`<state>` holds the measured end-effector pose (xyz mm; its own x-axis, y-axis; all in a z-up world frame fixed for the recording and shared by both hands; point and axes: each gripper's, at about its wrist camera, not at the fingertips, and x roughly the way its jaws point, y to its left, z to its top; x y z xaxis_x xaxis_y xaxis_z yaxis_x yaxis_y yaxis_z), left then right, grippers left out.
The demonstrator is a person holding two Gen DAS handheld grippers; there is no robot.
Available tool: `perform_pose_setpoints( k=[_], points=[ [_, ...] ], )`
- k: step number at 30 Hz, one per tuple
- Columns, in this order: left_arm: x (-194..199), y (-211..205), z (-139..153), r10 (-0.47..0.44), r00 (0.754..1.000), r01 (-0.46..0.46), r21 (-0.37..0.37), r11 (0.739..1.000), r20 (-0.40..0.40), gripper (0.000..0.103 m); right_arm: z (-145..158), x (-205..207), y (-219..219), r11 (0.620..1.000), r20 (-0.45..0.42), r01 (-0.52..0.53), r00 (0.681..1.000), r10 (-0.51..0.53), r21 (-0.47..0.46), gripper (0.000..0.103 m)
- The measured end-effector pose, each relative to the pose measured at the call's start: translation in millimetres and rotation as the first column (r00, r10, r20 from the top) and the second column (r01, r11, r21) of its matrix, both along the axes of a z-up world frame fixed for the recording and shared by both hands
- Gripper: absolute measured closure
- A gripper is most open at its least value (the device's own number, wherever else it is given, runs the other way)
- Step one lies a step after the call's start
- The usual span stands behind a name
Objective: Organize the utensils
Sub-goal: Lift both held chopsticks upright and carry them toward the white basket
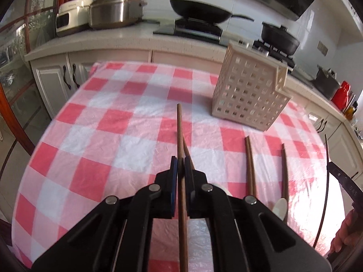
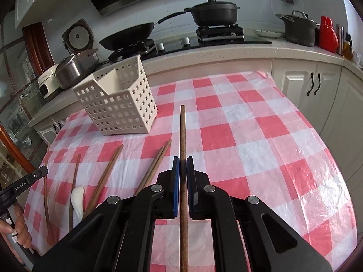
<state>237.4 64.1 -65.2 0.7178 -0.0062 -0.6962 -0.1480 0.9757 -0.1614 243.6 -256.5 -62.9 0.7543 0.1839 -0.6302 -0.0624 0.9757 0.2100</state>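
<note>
My left gripper (image 1: 180, 165) is shut on a pair of brown wooden chopsticks (image 1: 179, 131), which cross slightly and are lifted off the checked tablecloth (image 1: 127, 122). In the right wrist view my right gripper (image 2: 182, 165) is shut on a single brown chopstick (image 2: 182, 133), also held above the cloth. The cream perforated utensil basket (image 1: 249, 90) (image 2: 118, 106) stands upright further back, between the two grippers. More chopsticks (image 1: 250, 163) (image 2: 106, 174) lie on the cloth beside a white spoon (image 1: 280, 206) (image 2: 78, 199).
Behind the table runs a kitchen counter (image 2: 226, 54) with a black wok (image 2: 129, 36), a lidded black pot (image 2: 215, 11), a steel pot (image 1: 113, 11) and a red bottle (image 2: 327, 34). White cabinet doors (image 2: 313, 90) stand close to the table's far edge.
</note>
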Motion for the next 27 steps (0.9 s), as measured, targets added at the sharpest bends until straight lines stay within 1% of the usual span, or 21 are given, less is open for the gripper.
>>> perform_pose_setpoints(
  k=[5,8,11,15,20,27],
  points=[
    [-27.6,-1.7,24.9,-0.01,0.996,0.01,0.008,1.0,0.091,0.097,20.0,-18.2,0.0,1.0,0.068,0.002,0.998,-0.001,-0.001,0.097],
    [-41.1,-3.7,35.3,-0.019,0.991,0.016,0.02,1.0,0.135,0.097,29.9,-29.8,1.3,1.0,0.105,0.001,0.994,0.0,-0.015,0.097],
    [-55.1,-5.9,42.3,-0.032,0.984,0.03,0.016,0.999,0.177,0.097,38.0,-40.8,3.3,0.999,0.146,0.0,0.989,0.005,-0.033,0.097],
    [-69.8,-8.6,48.9,-0.047,0.977,0.042,0.026,0.999,0.209,0.097,47.4,-54.9,5.4,0.998,0.199,0.0,0.98,0.011,-0.056,0.097],
    [-82.8,-13.4,56.9,-0.059,0.97,0.051,0.04,0.998,0.235,0.097,56.0,-66.3,6.5,0.998,0.228,-0.008,0.973,0.02,-0.057,0.097],
    [-102.2,-21.7,74.2,-0.08,0.948,0.057,0.084,0.995,0.308,0.097,69.7,-83.5,12.9,0.996,0.269,-0.027,0.962,0.048,-0.08,0.097]
  ],
)
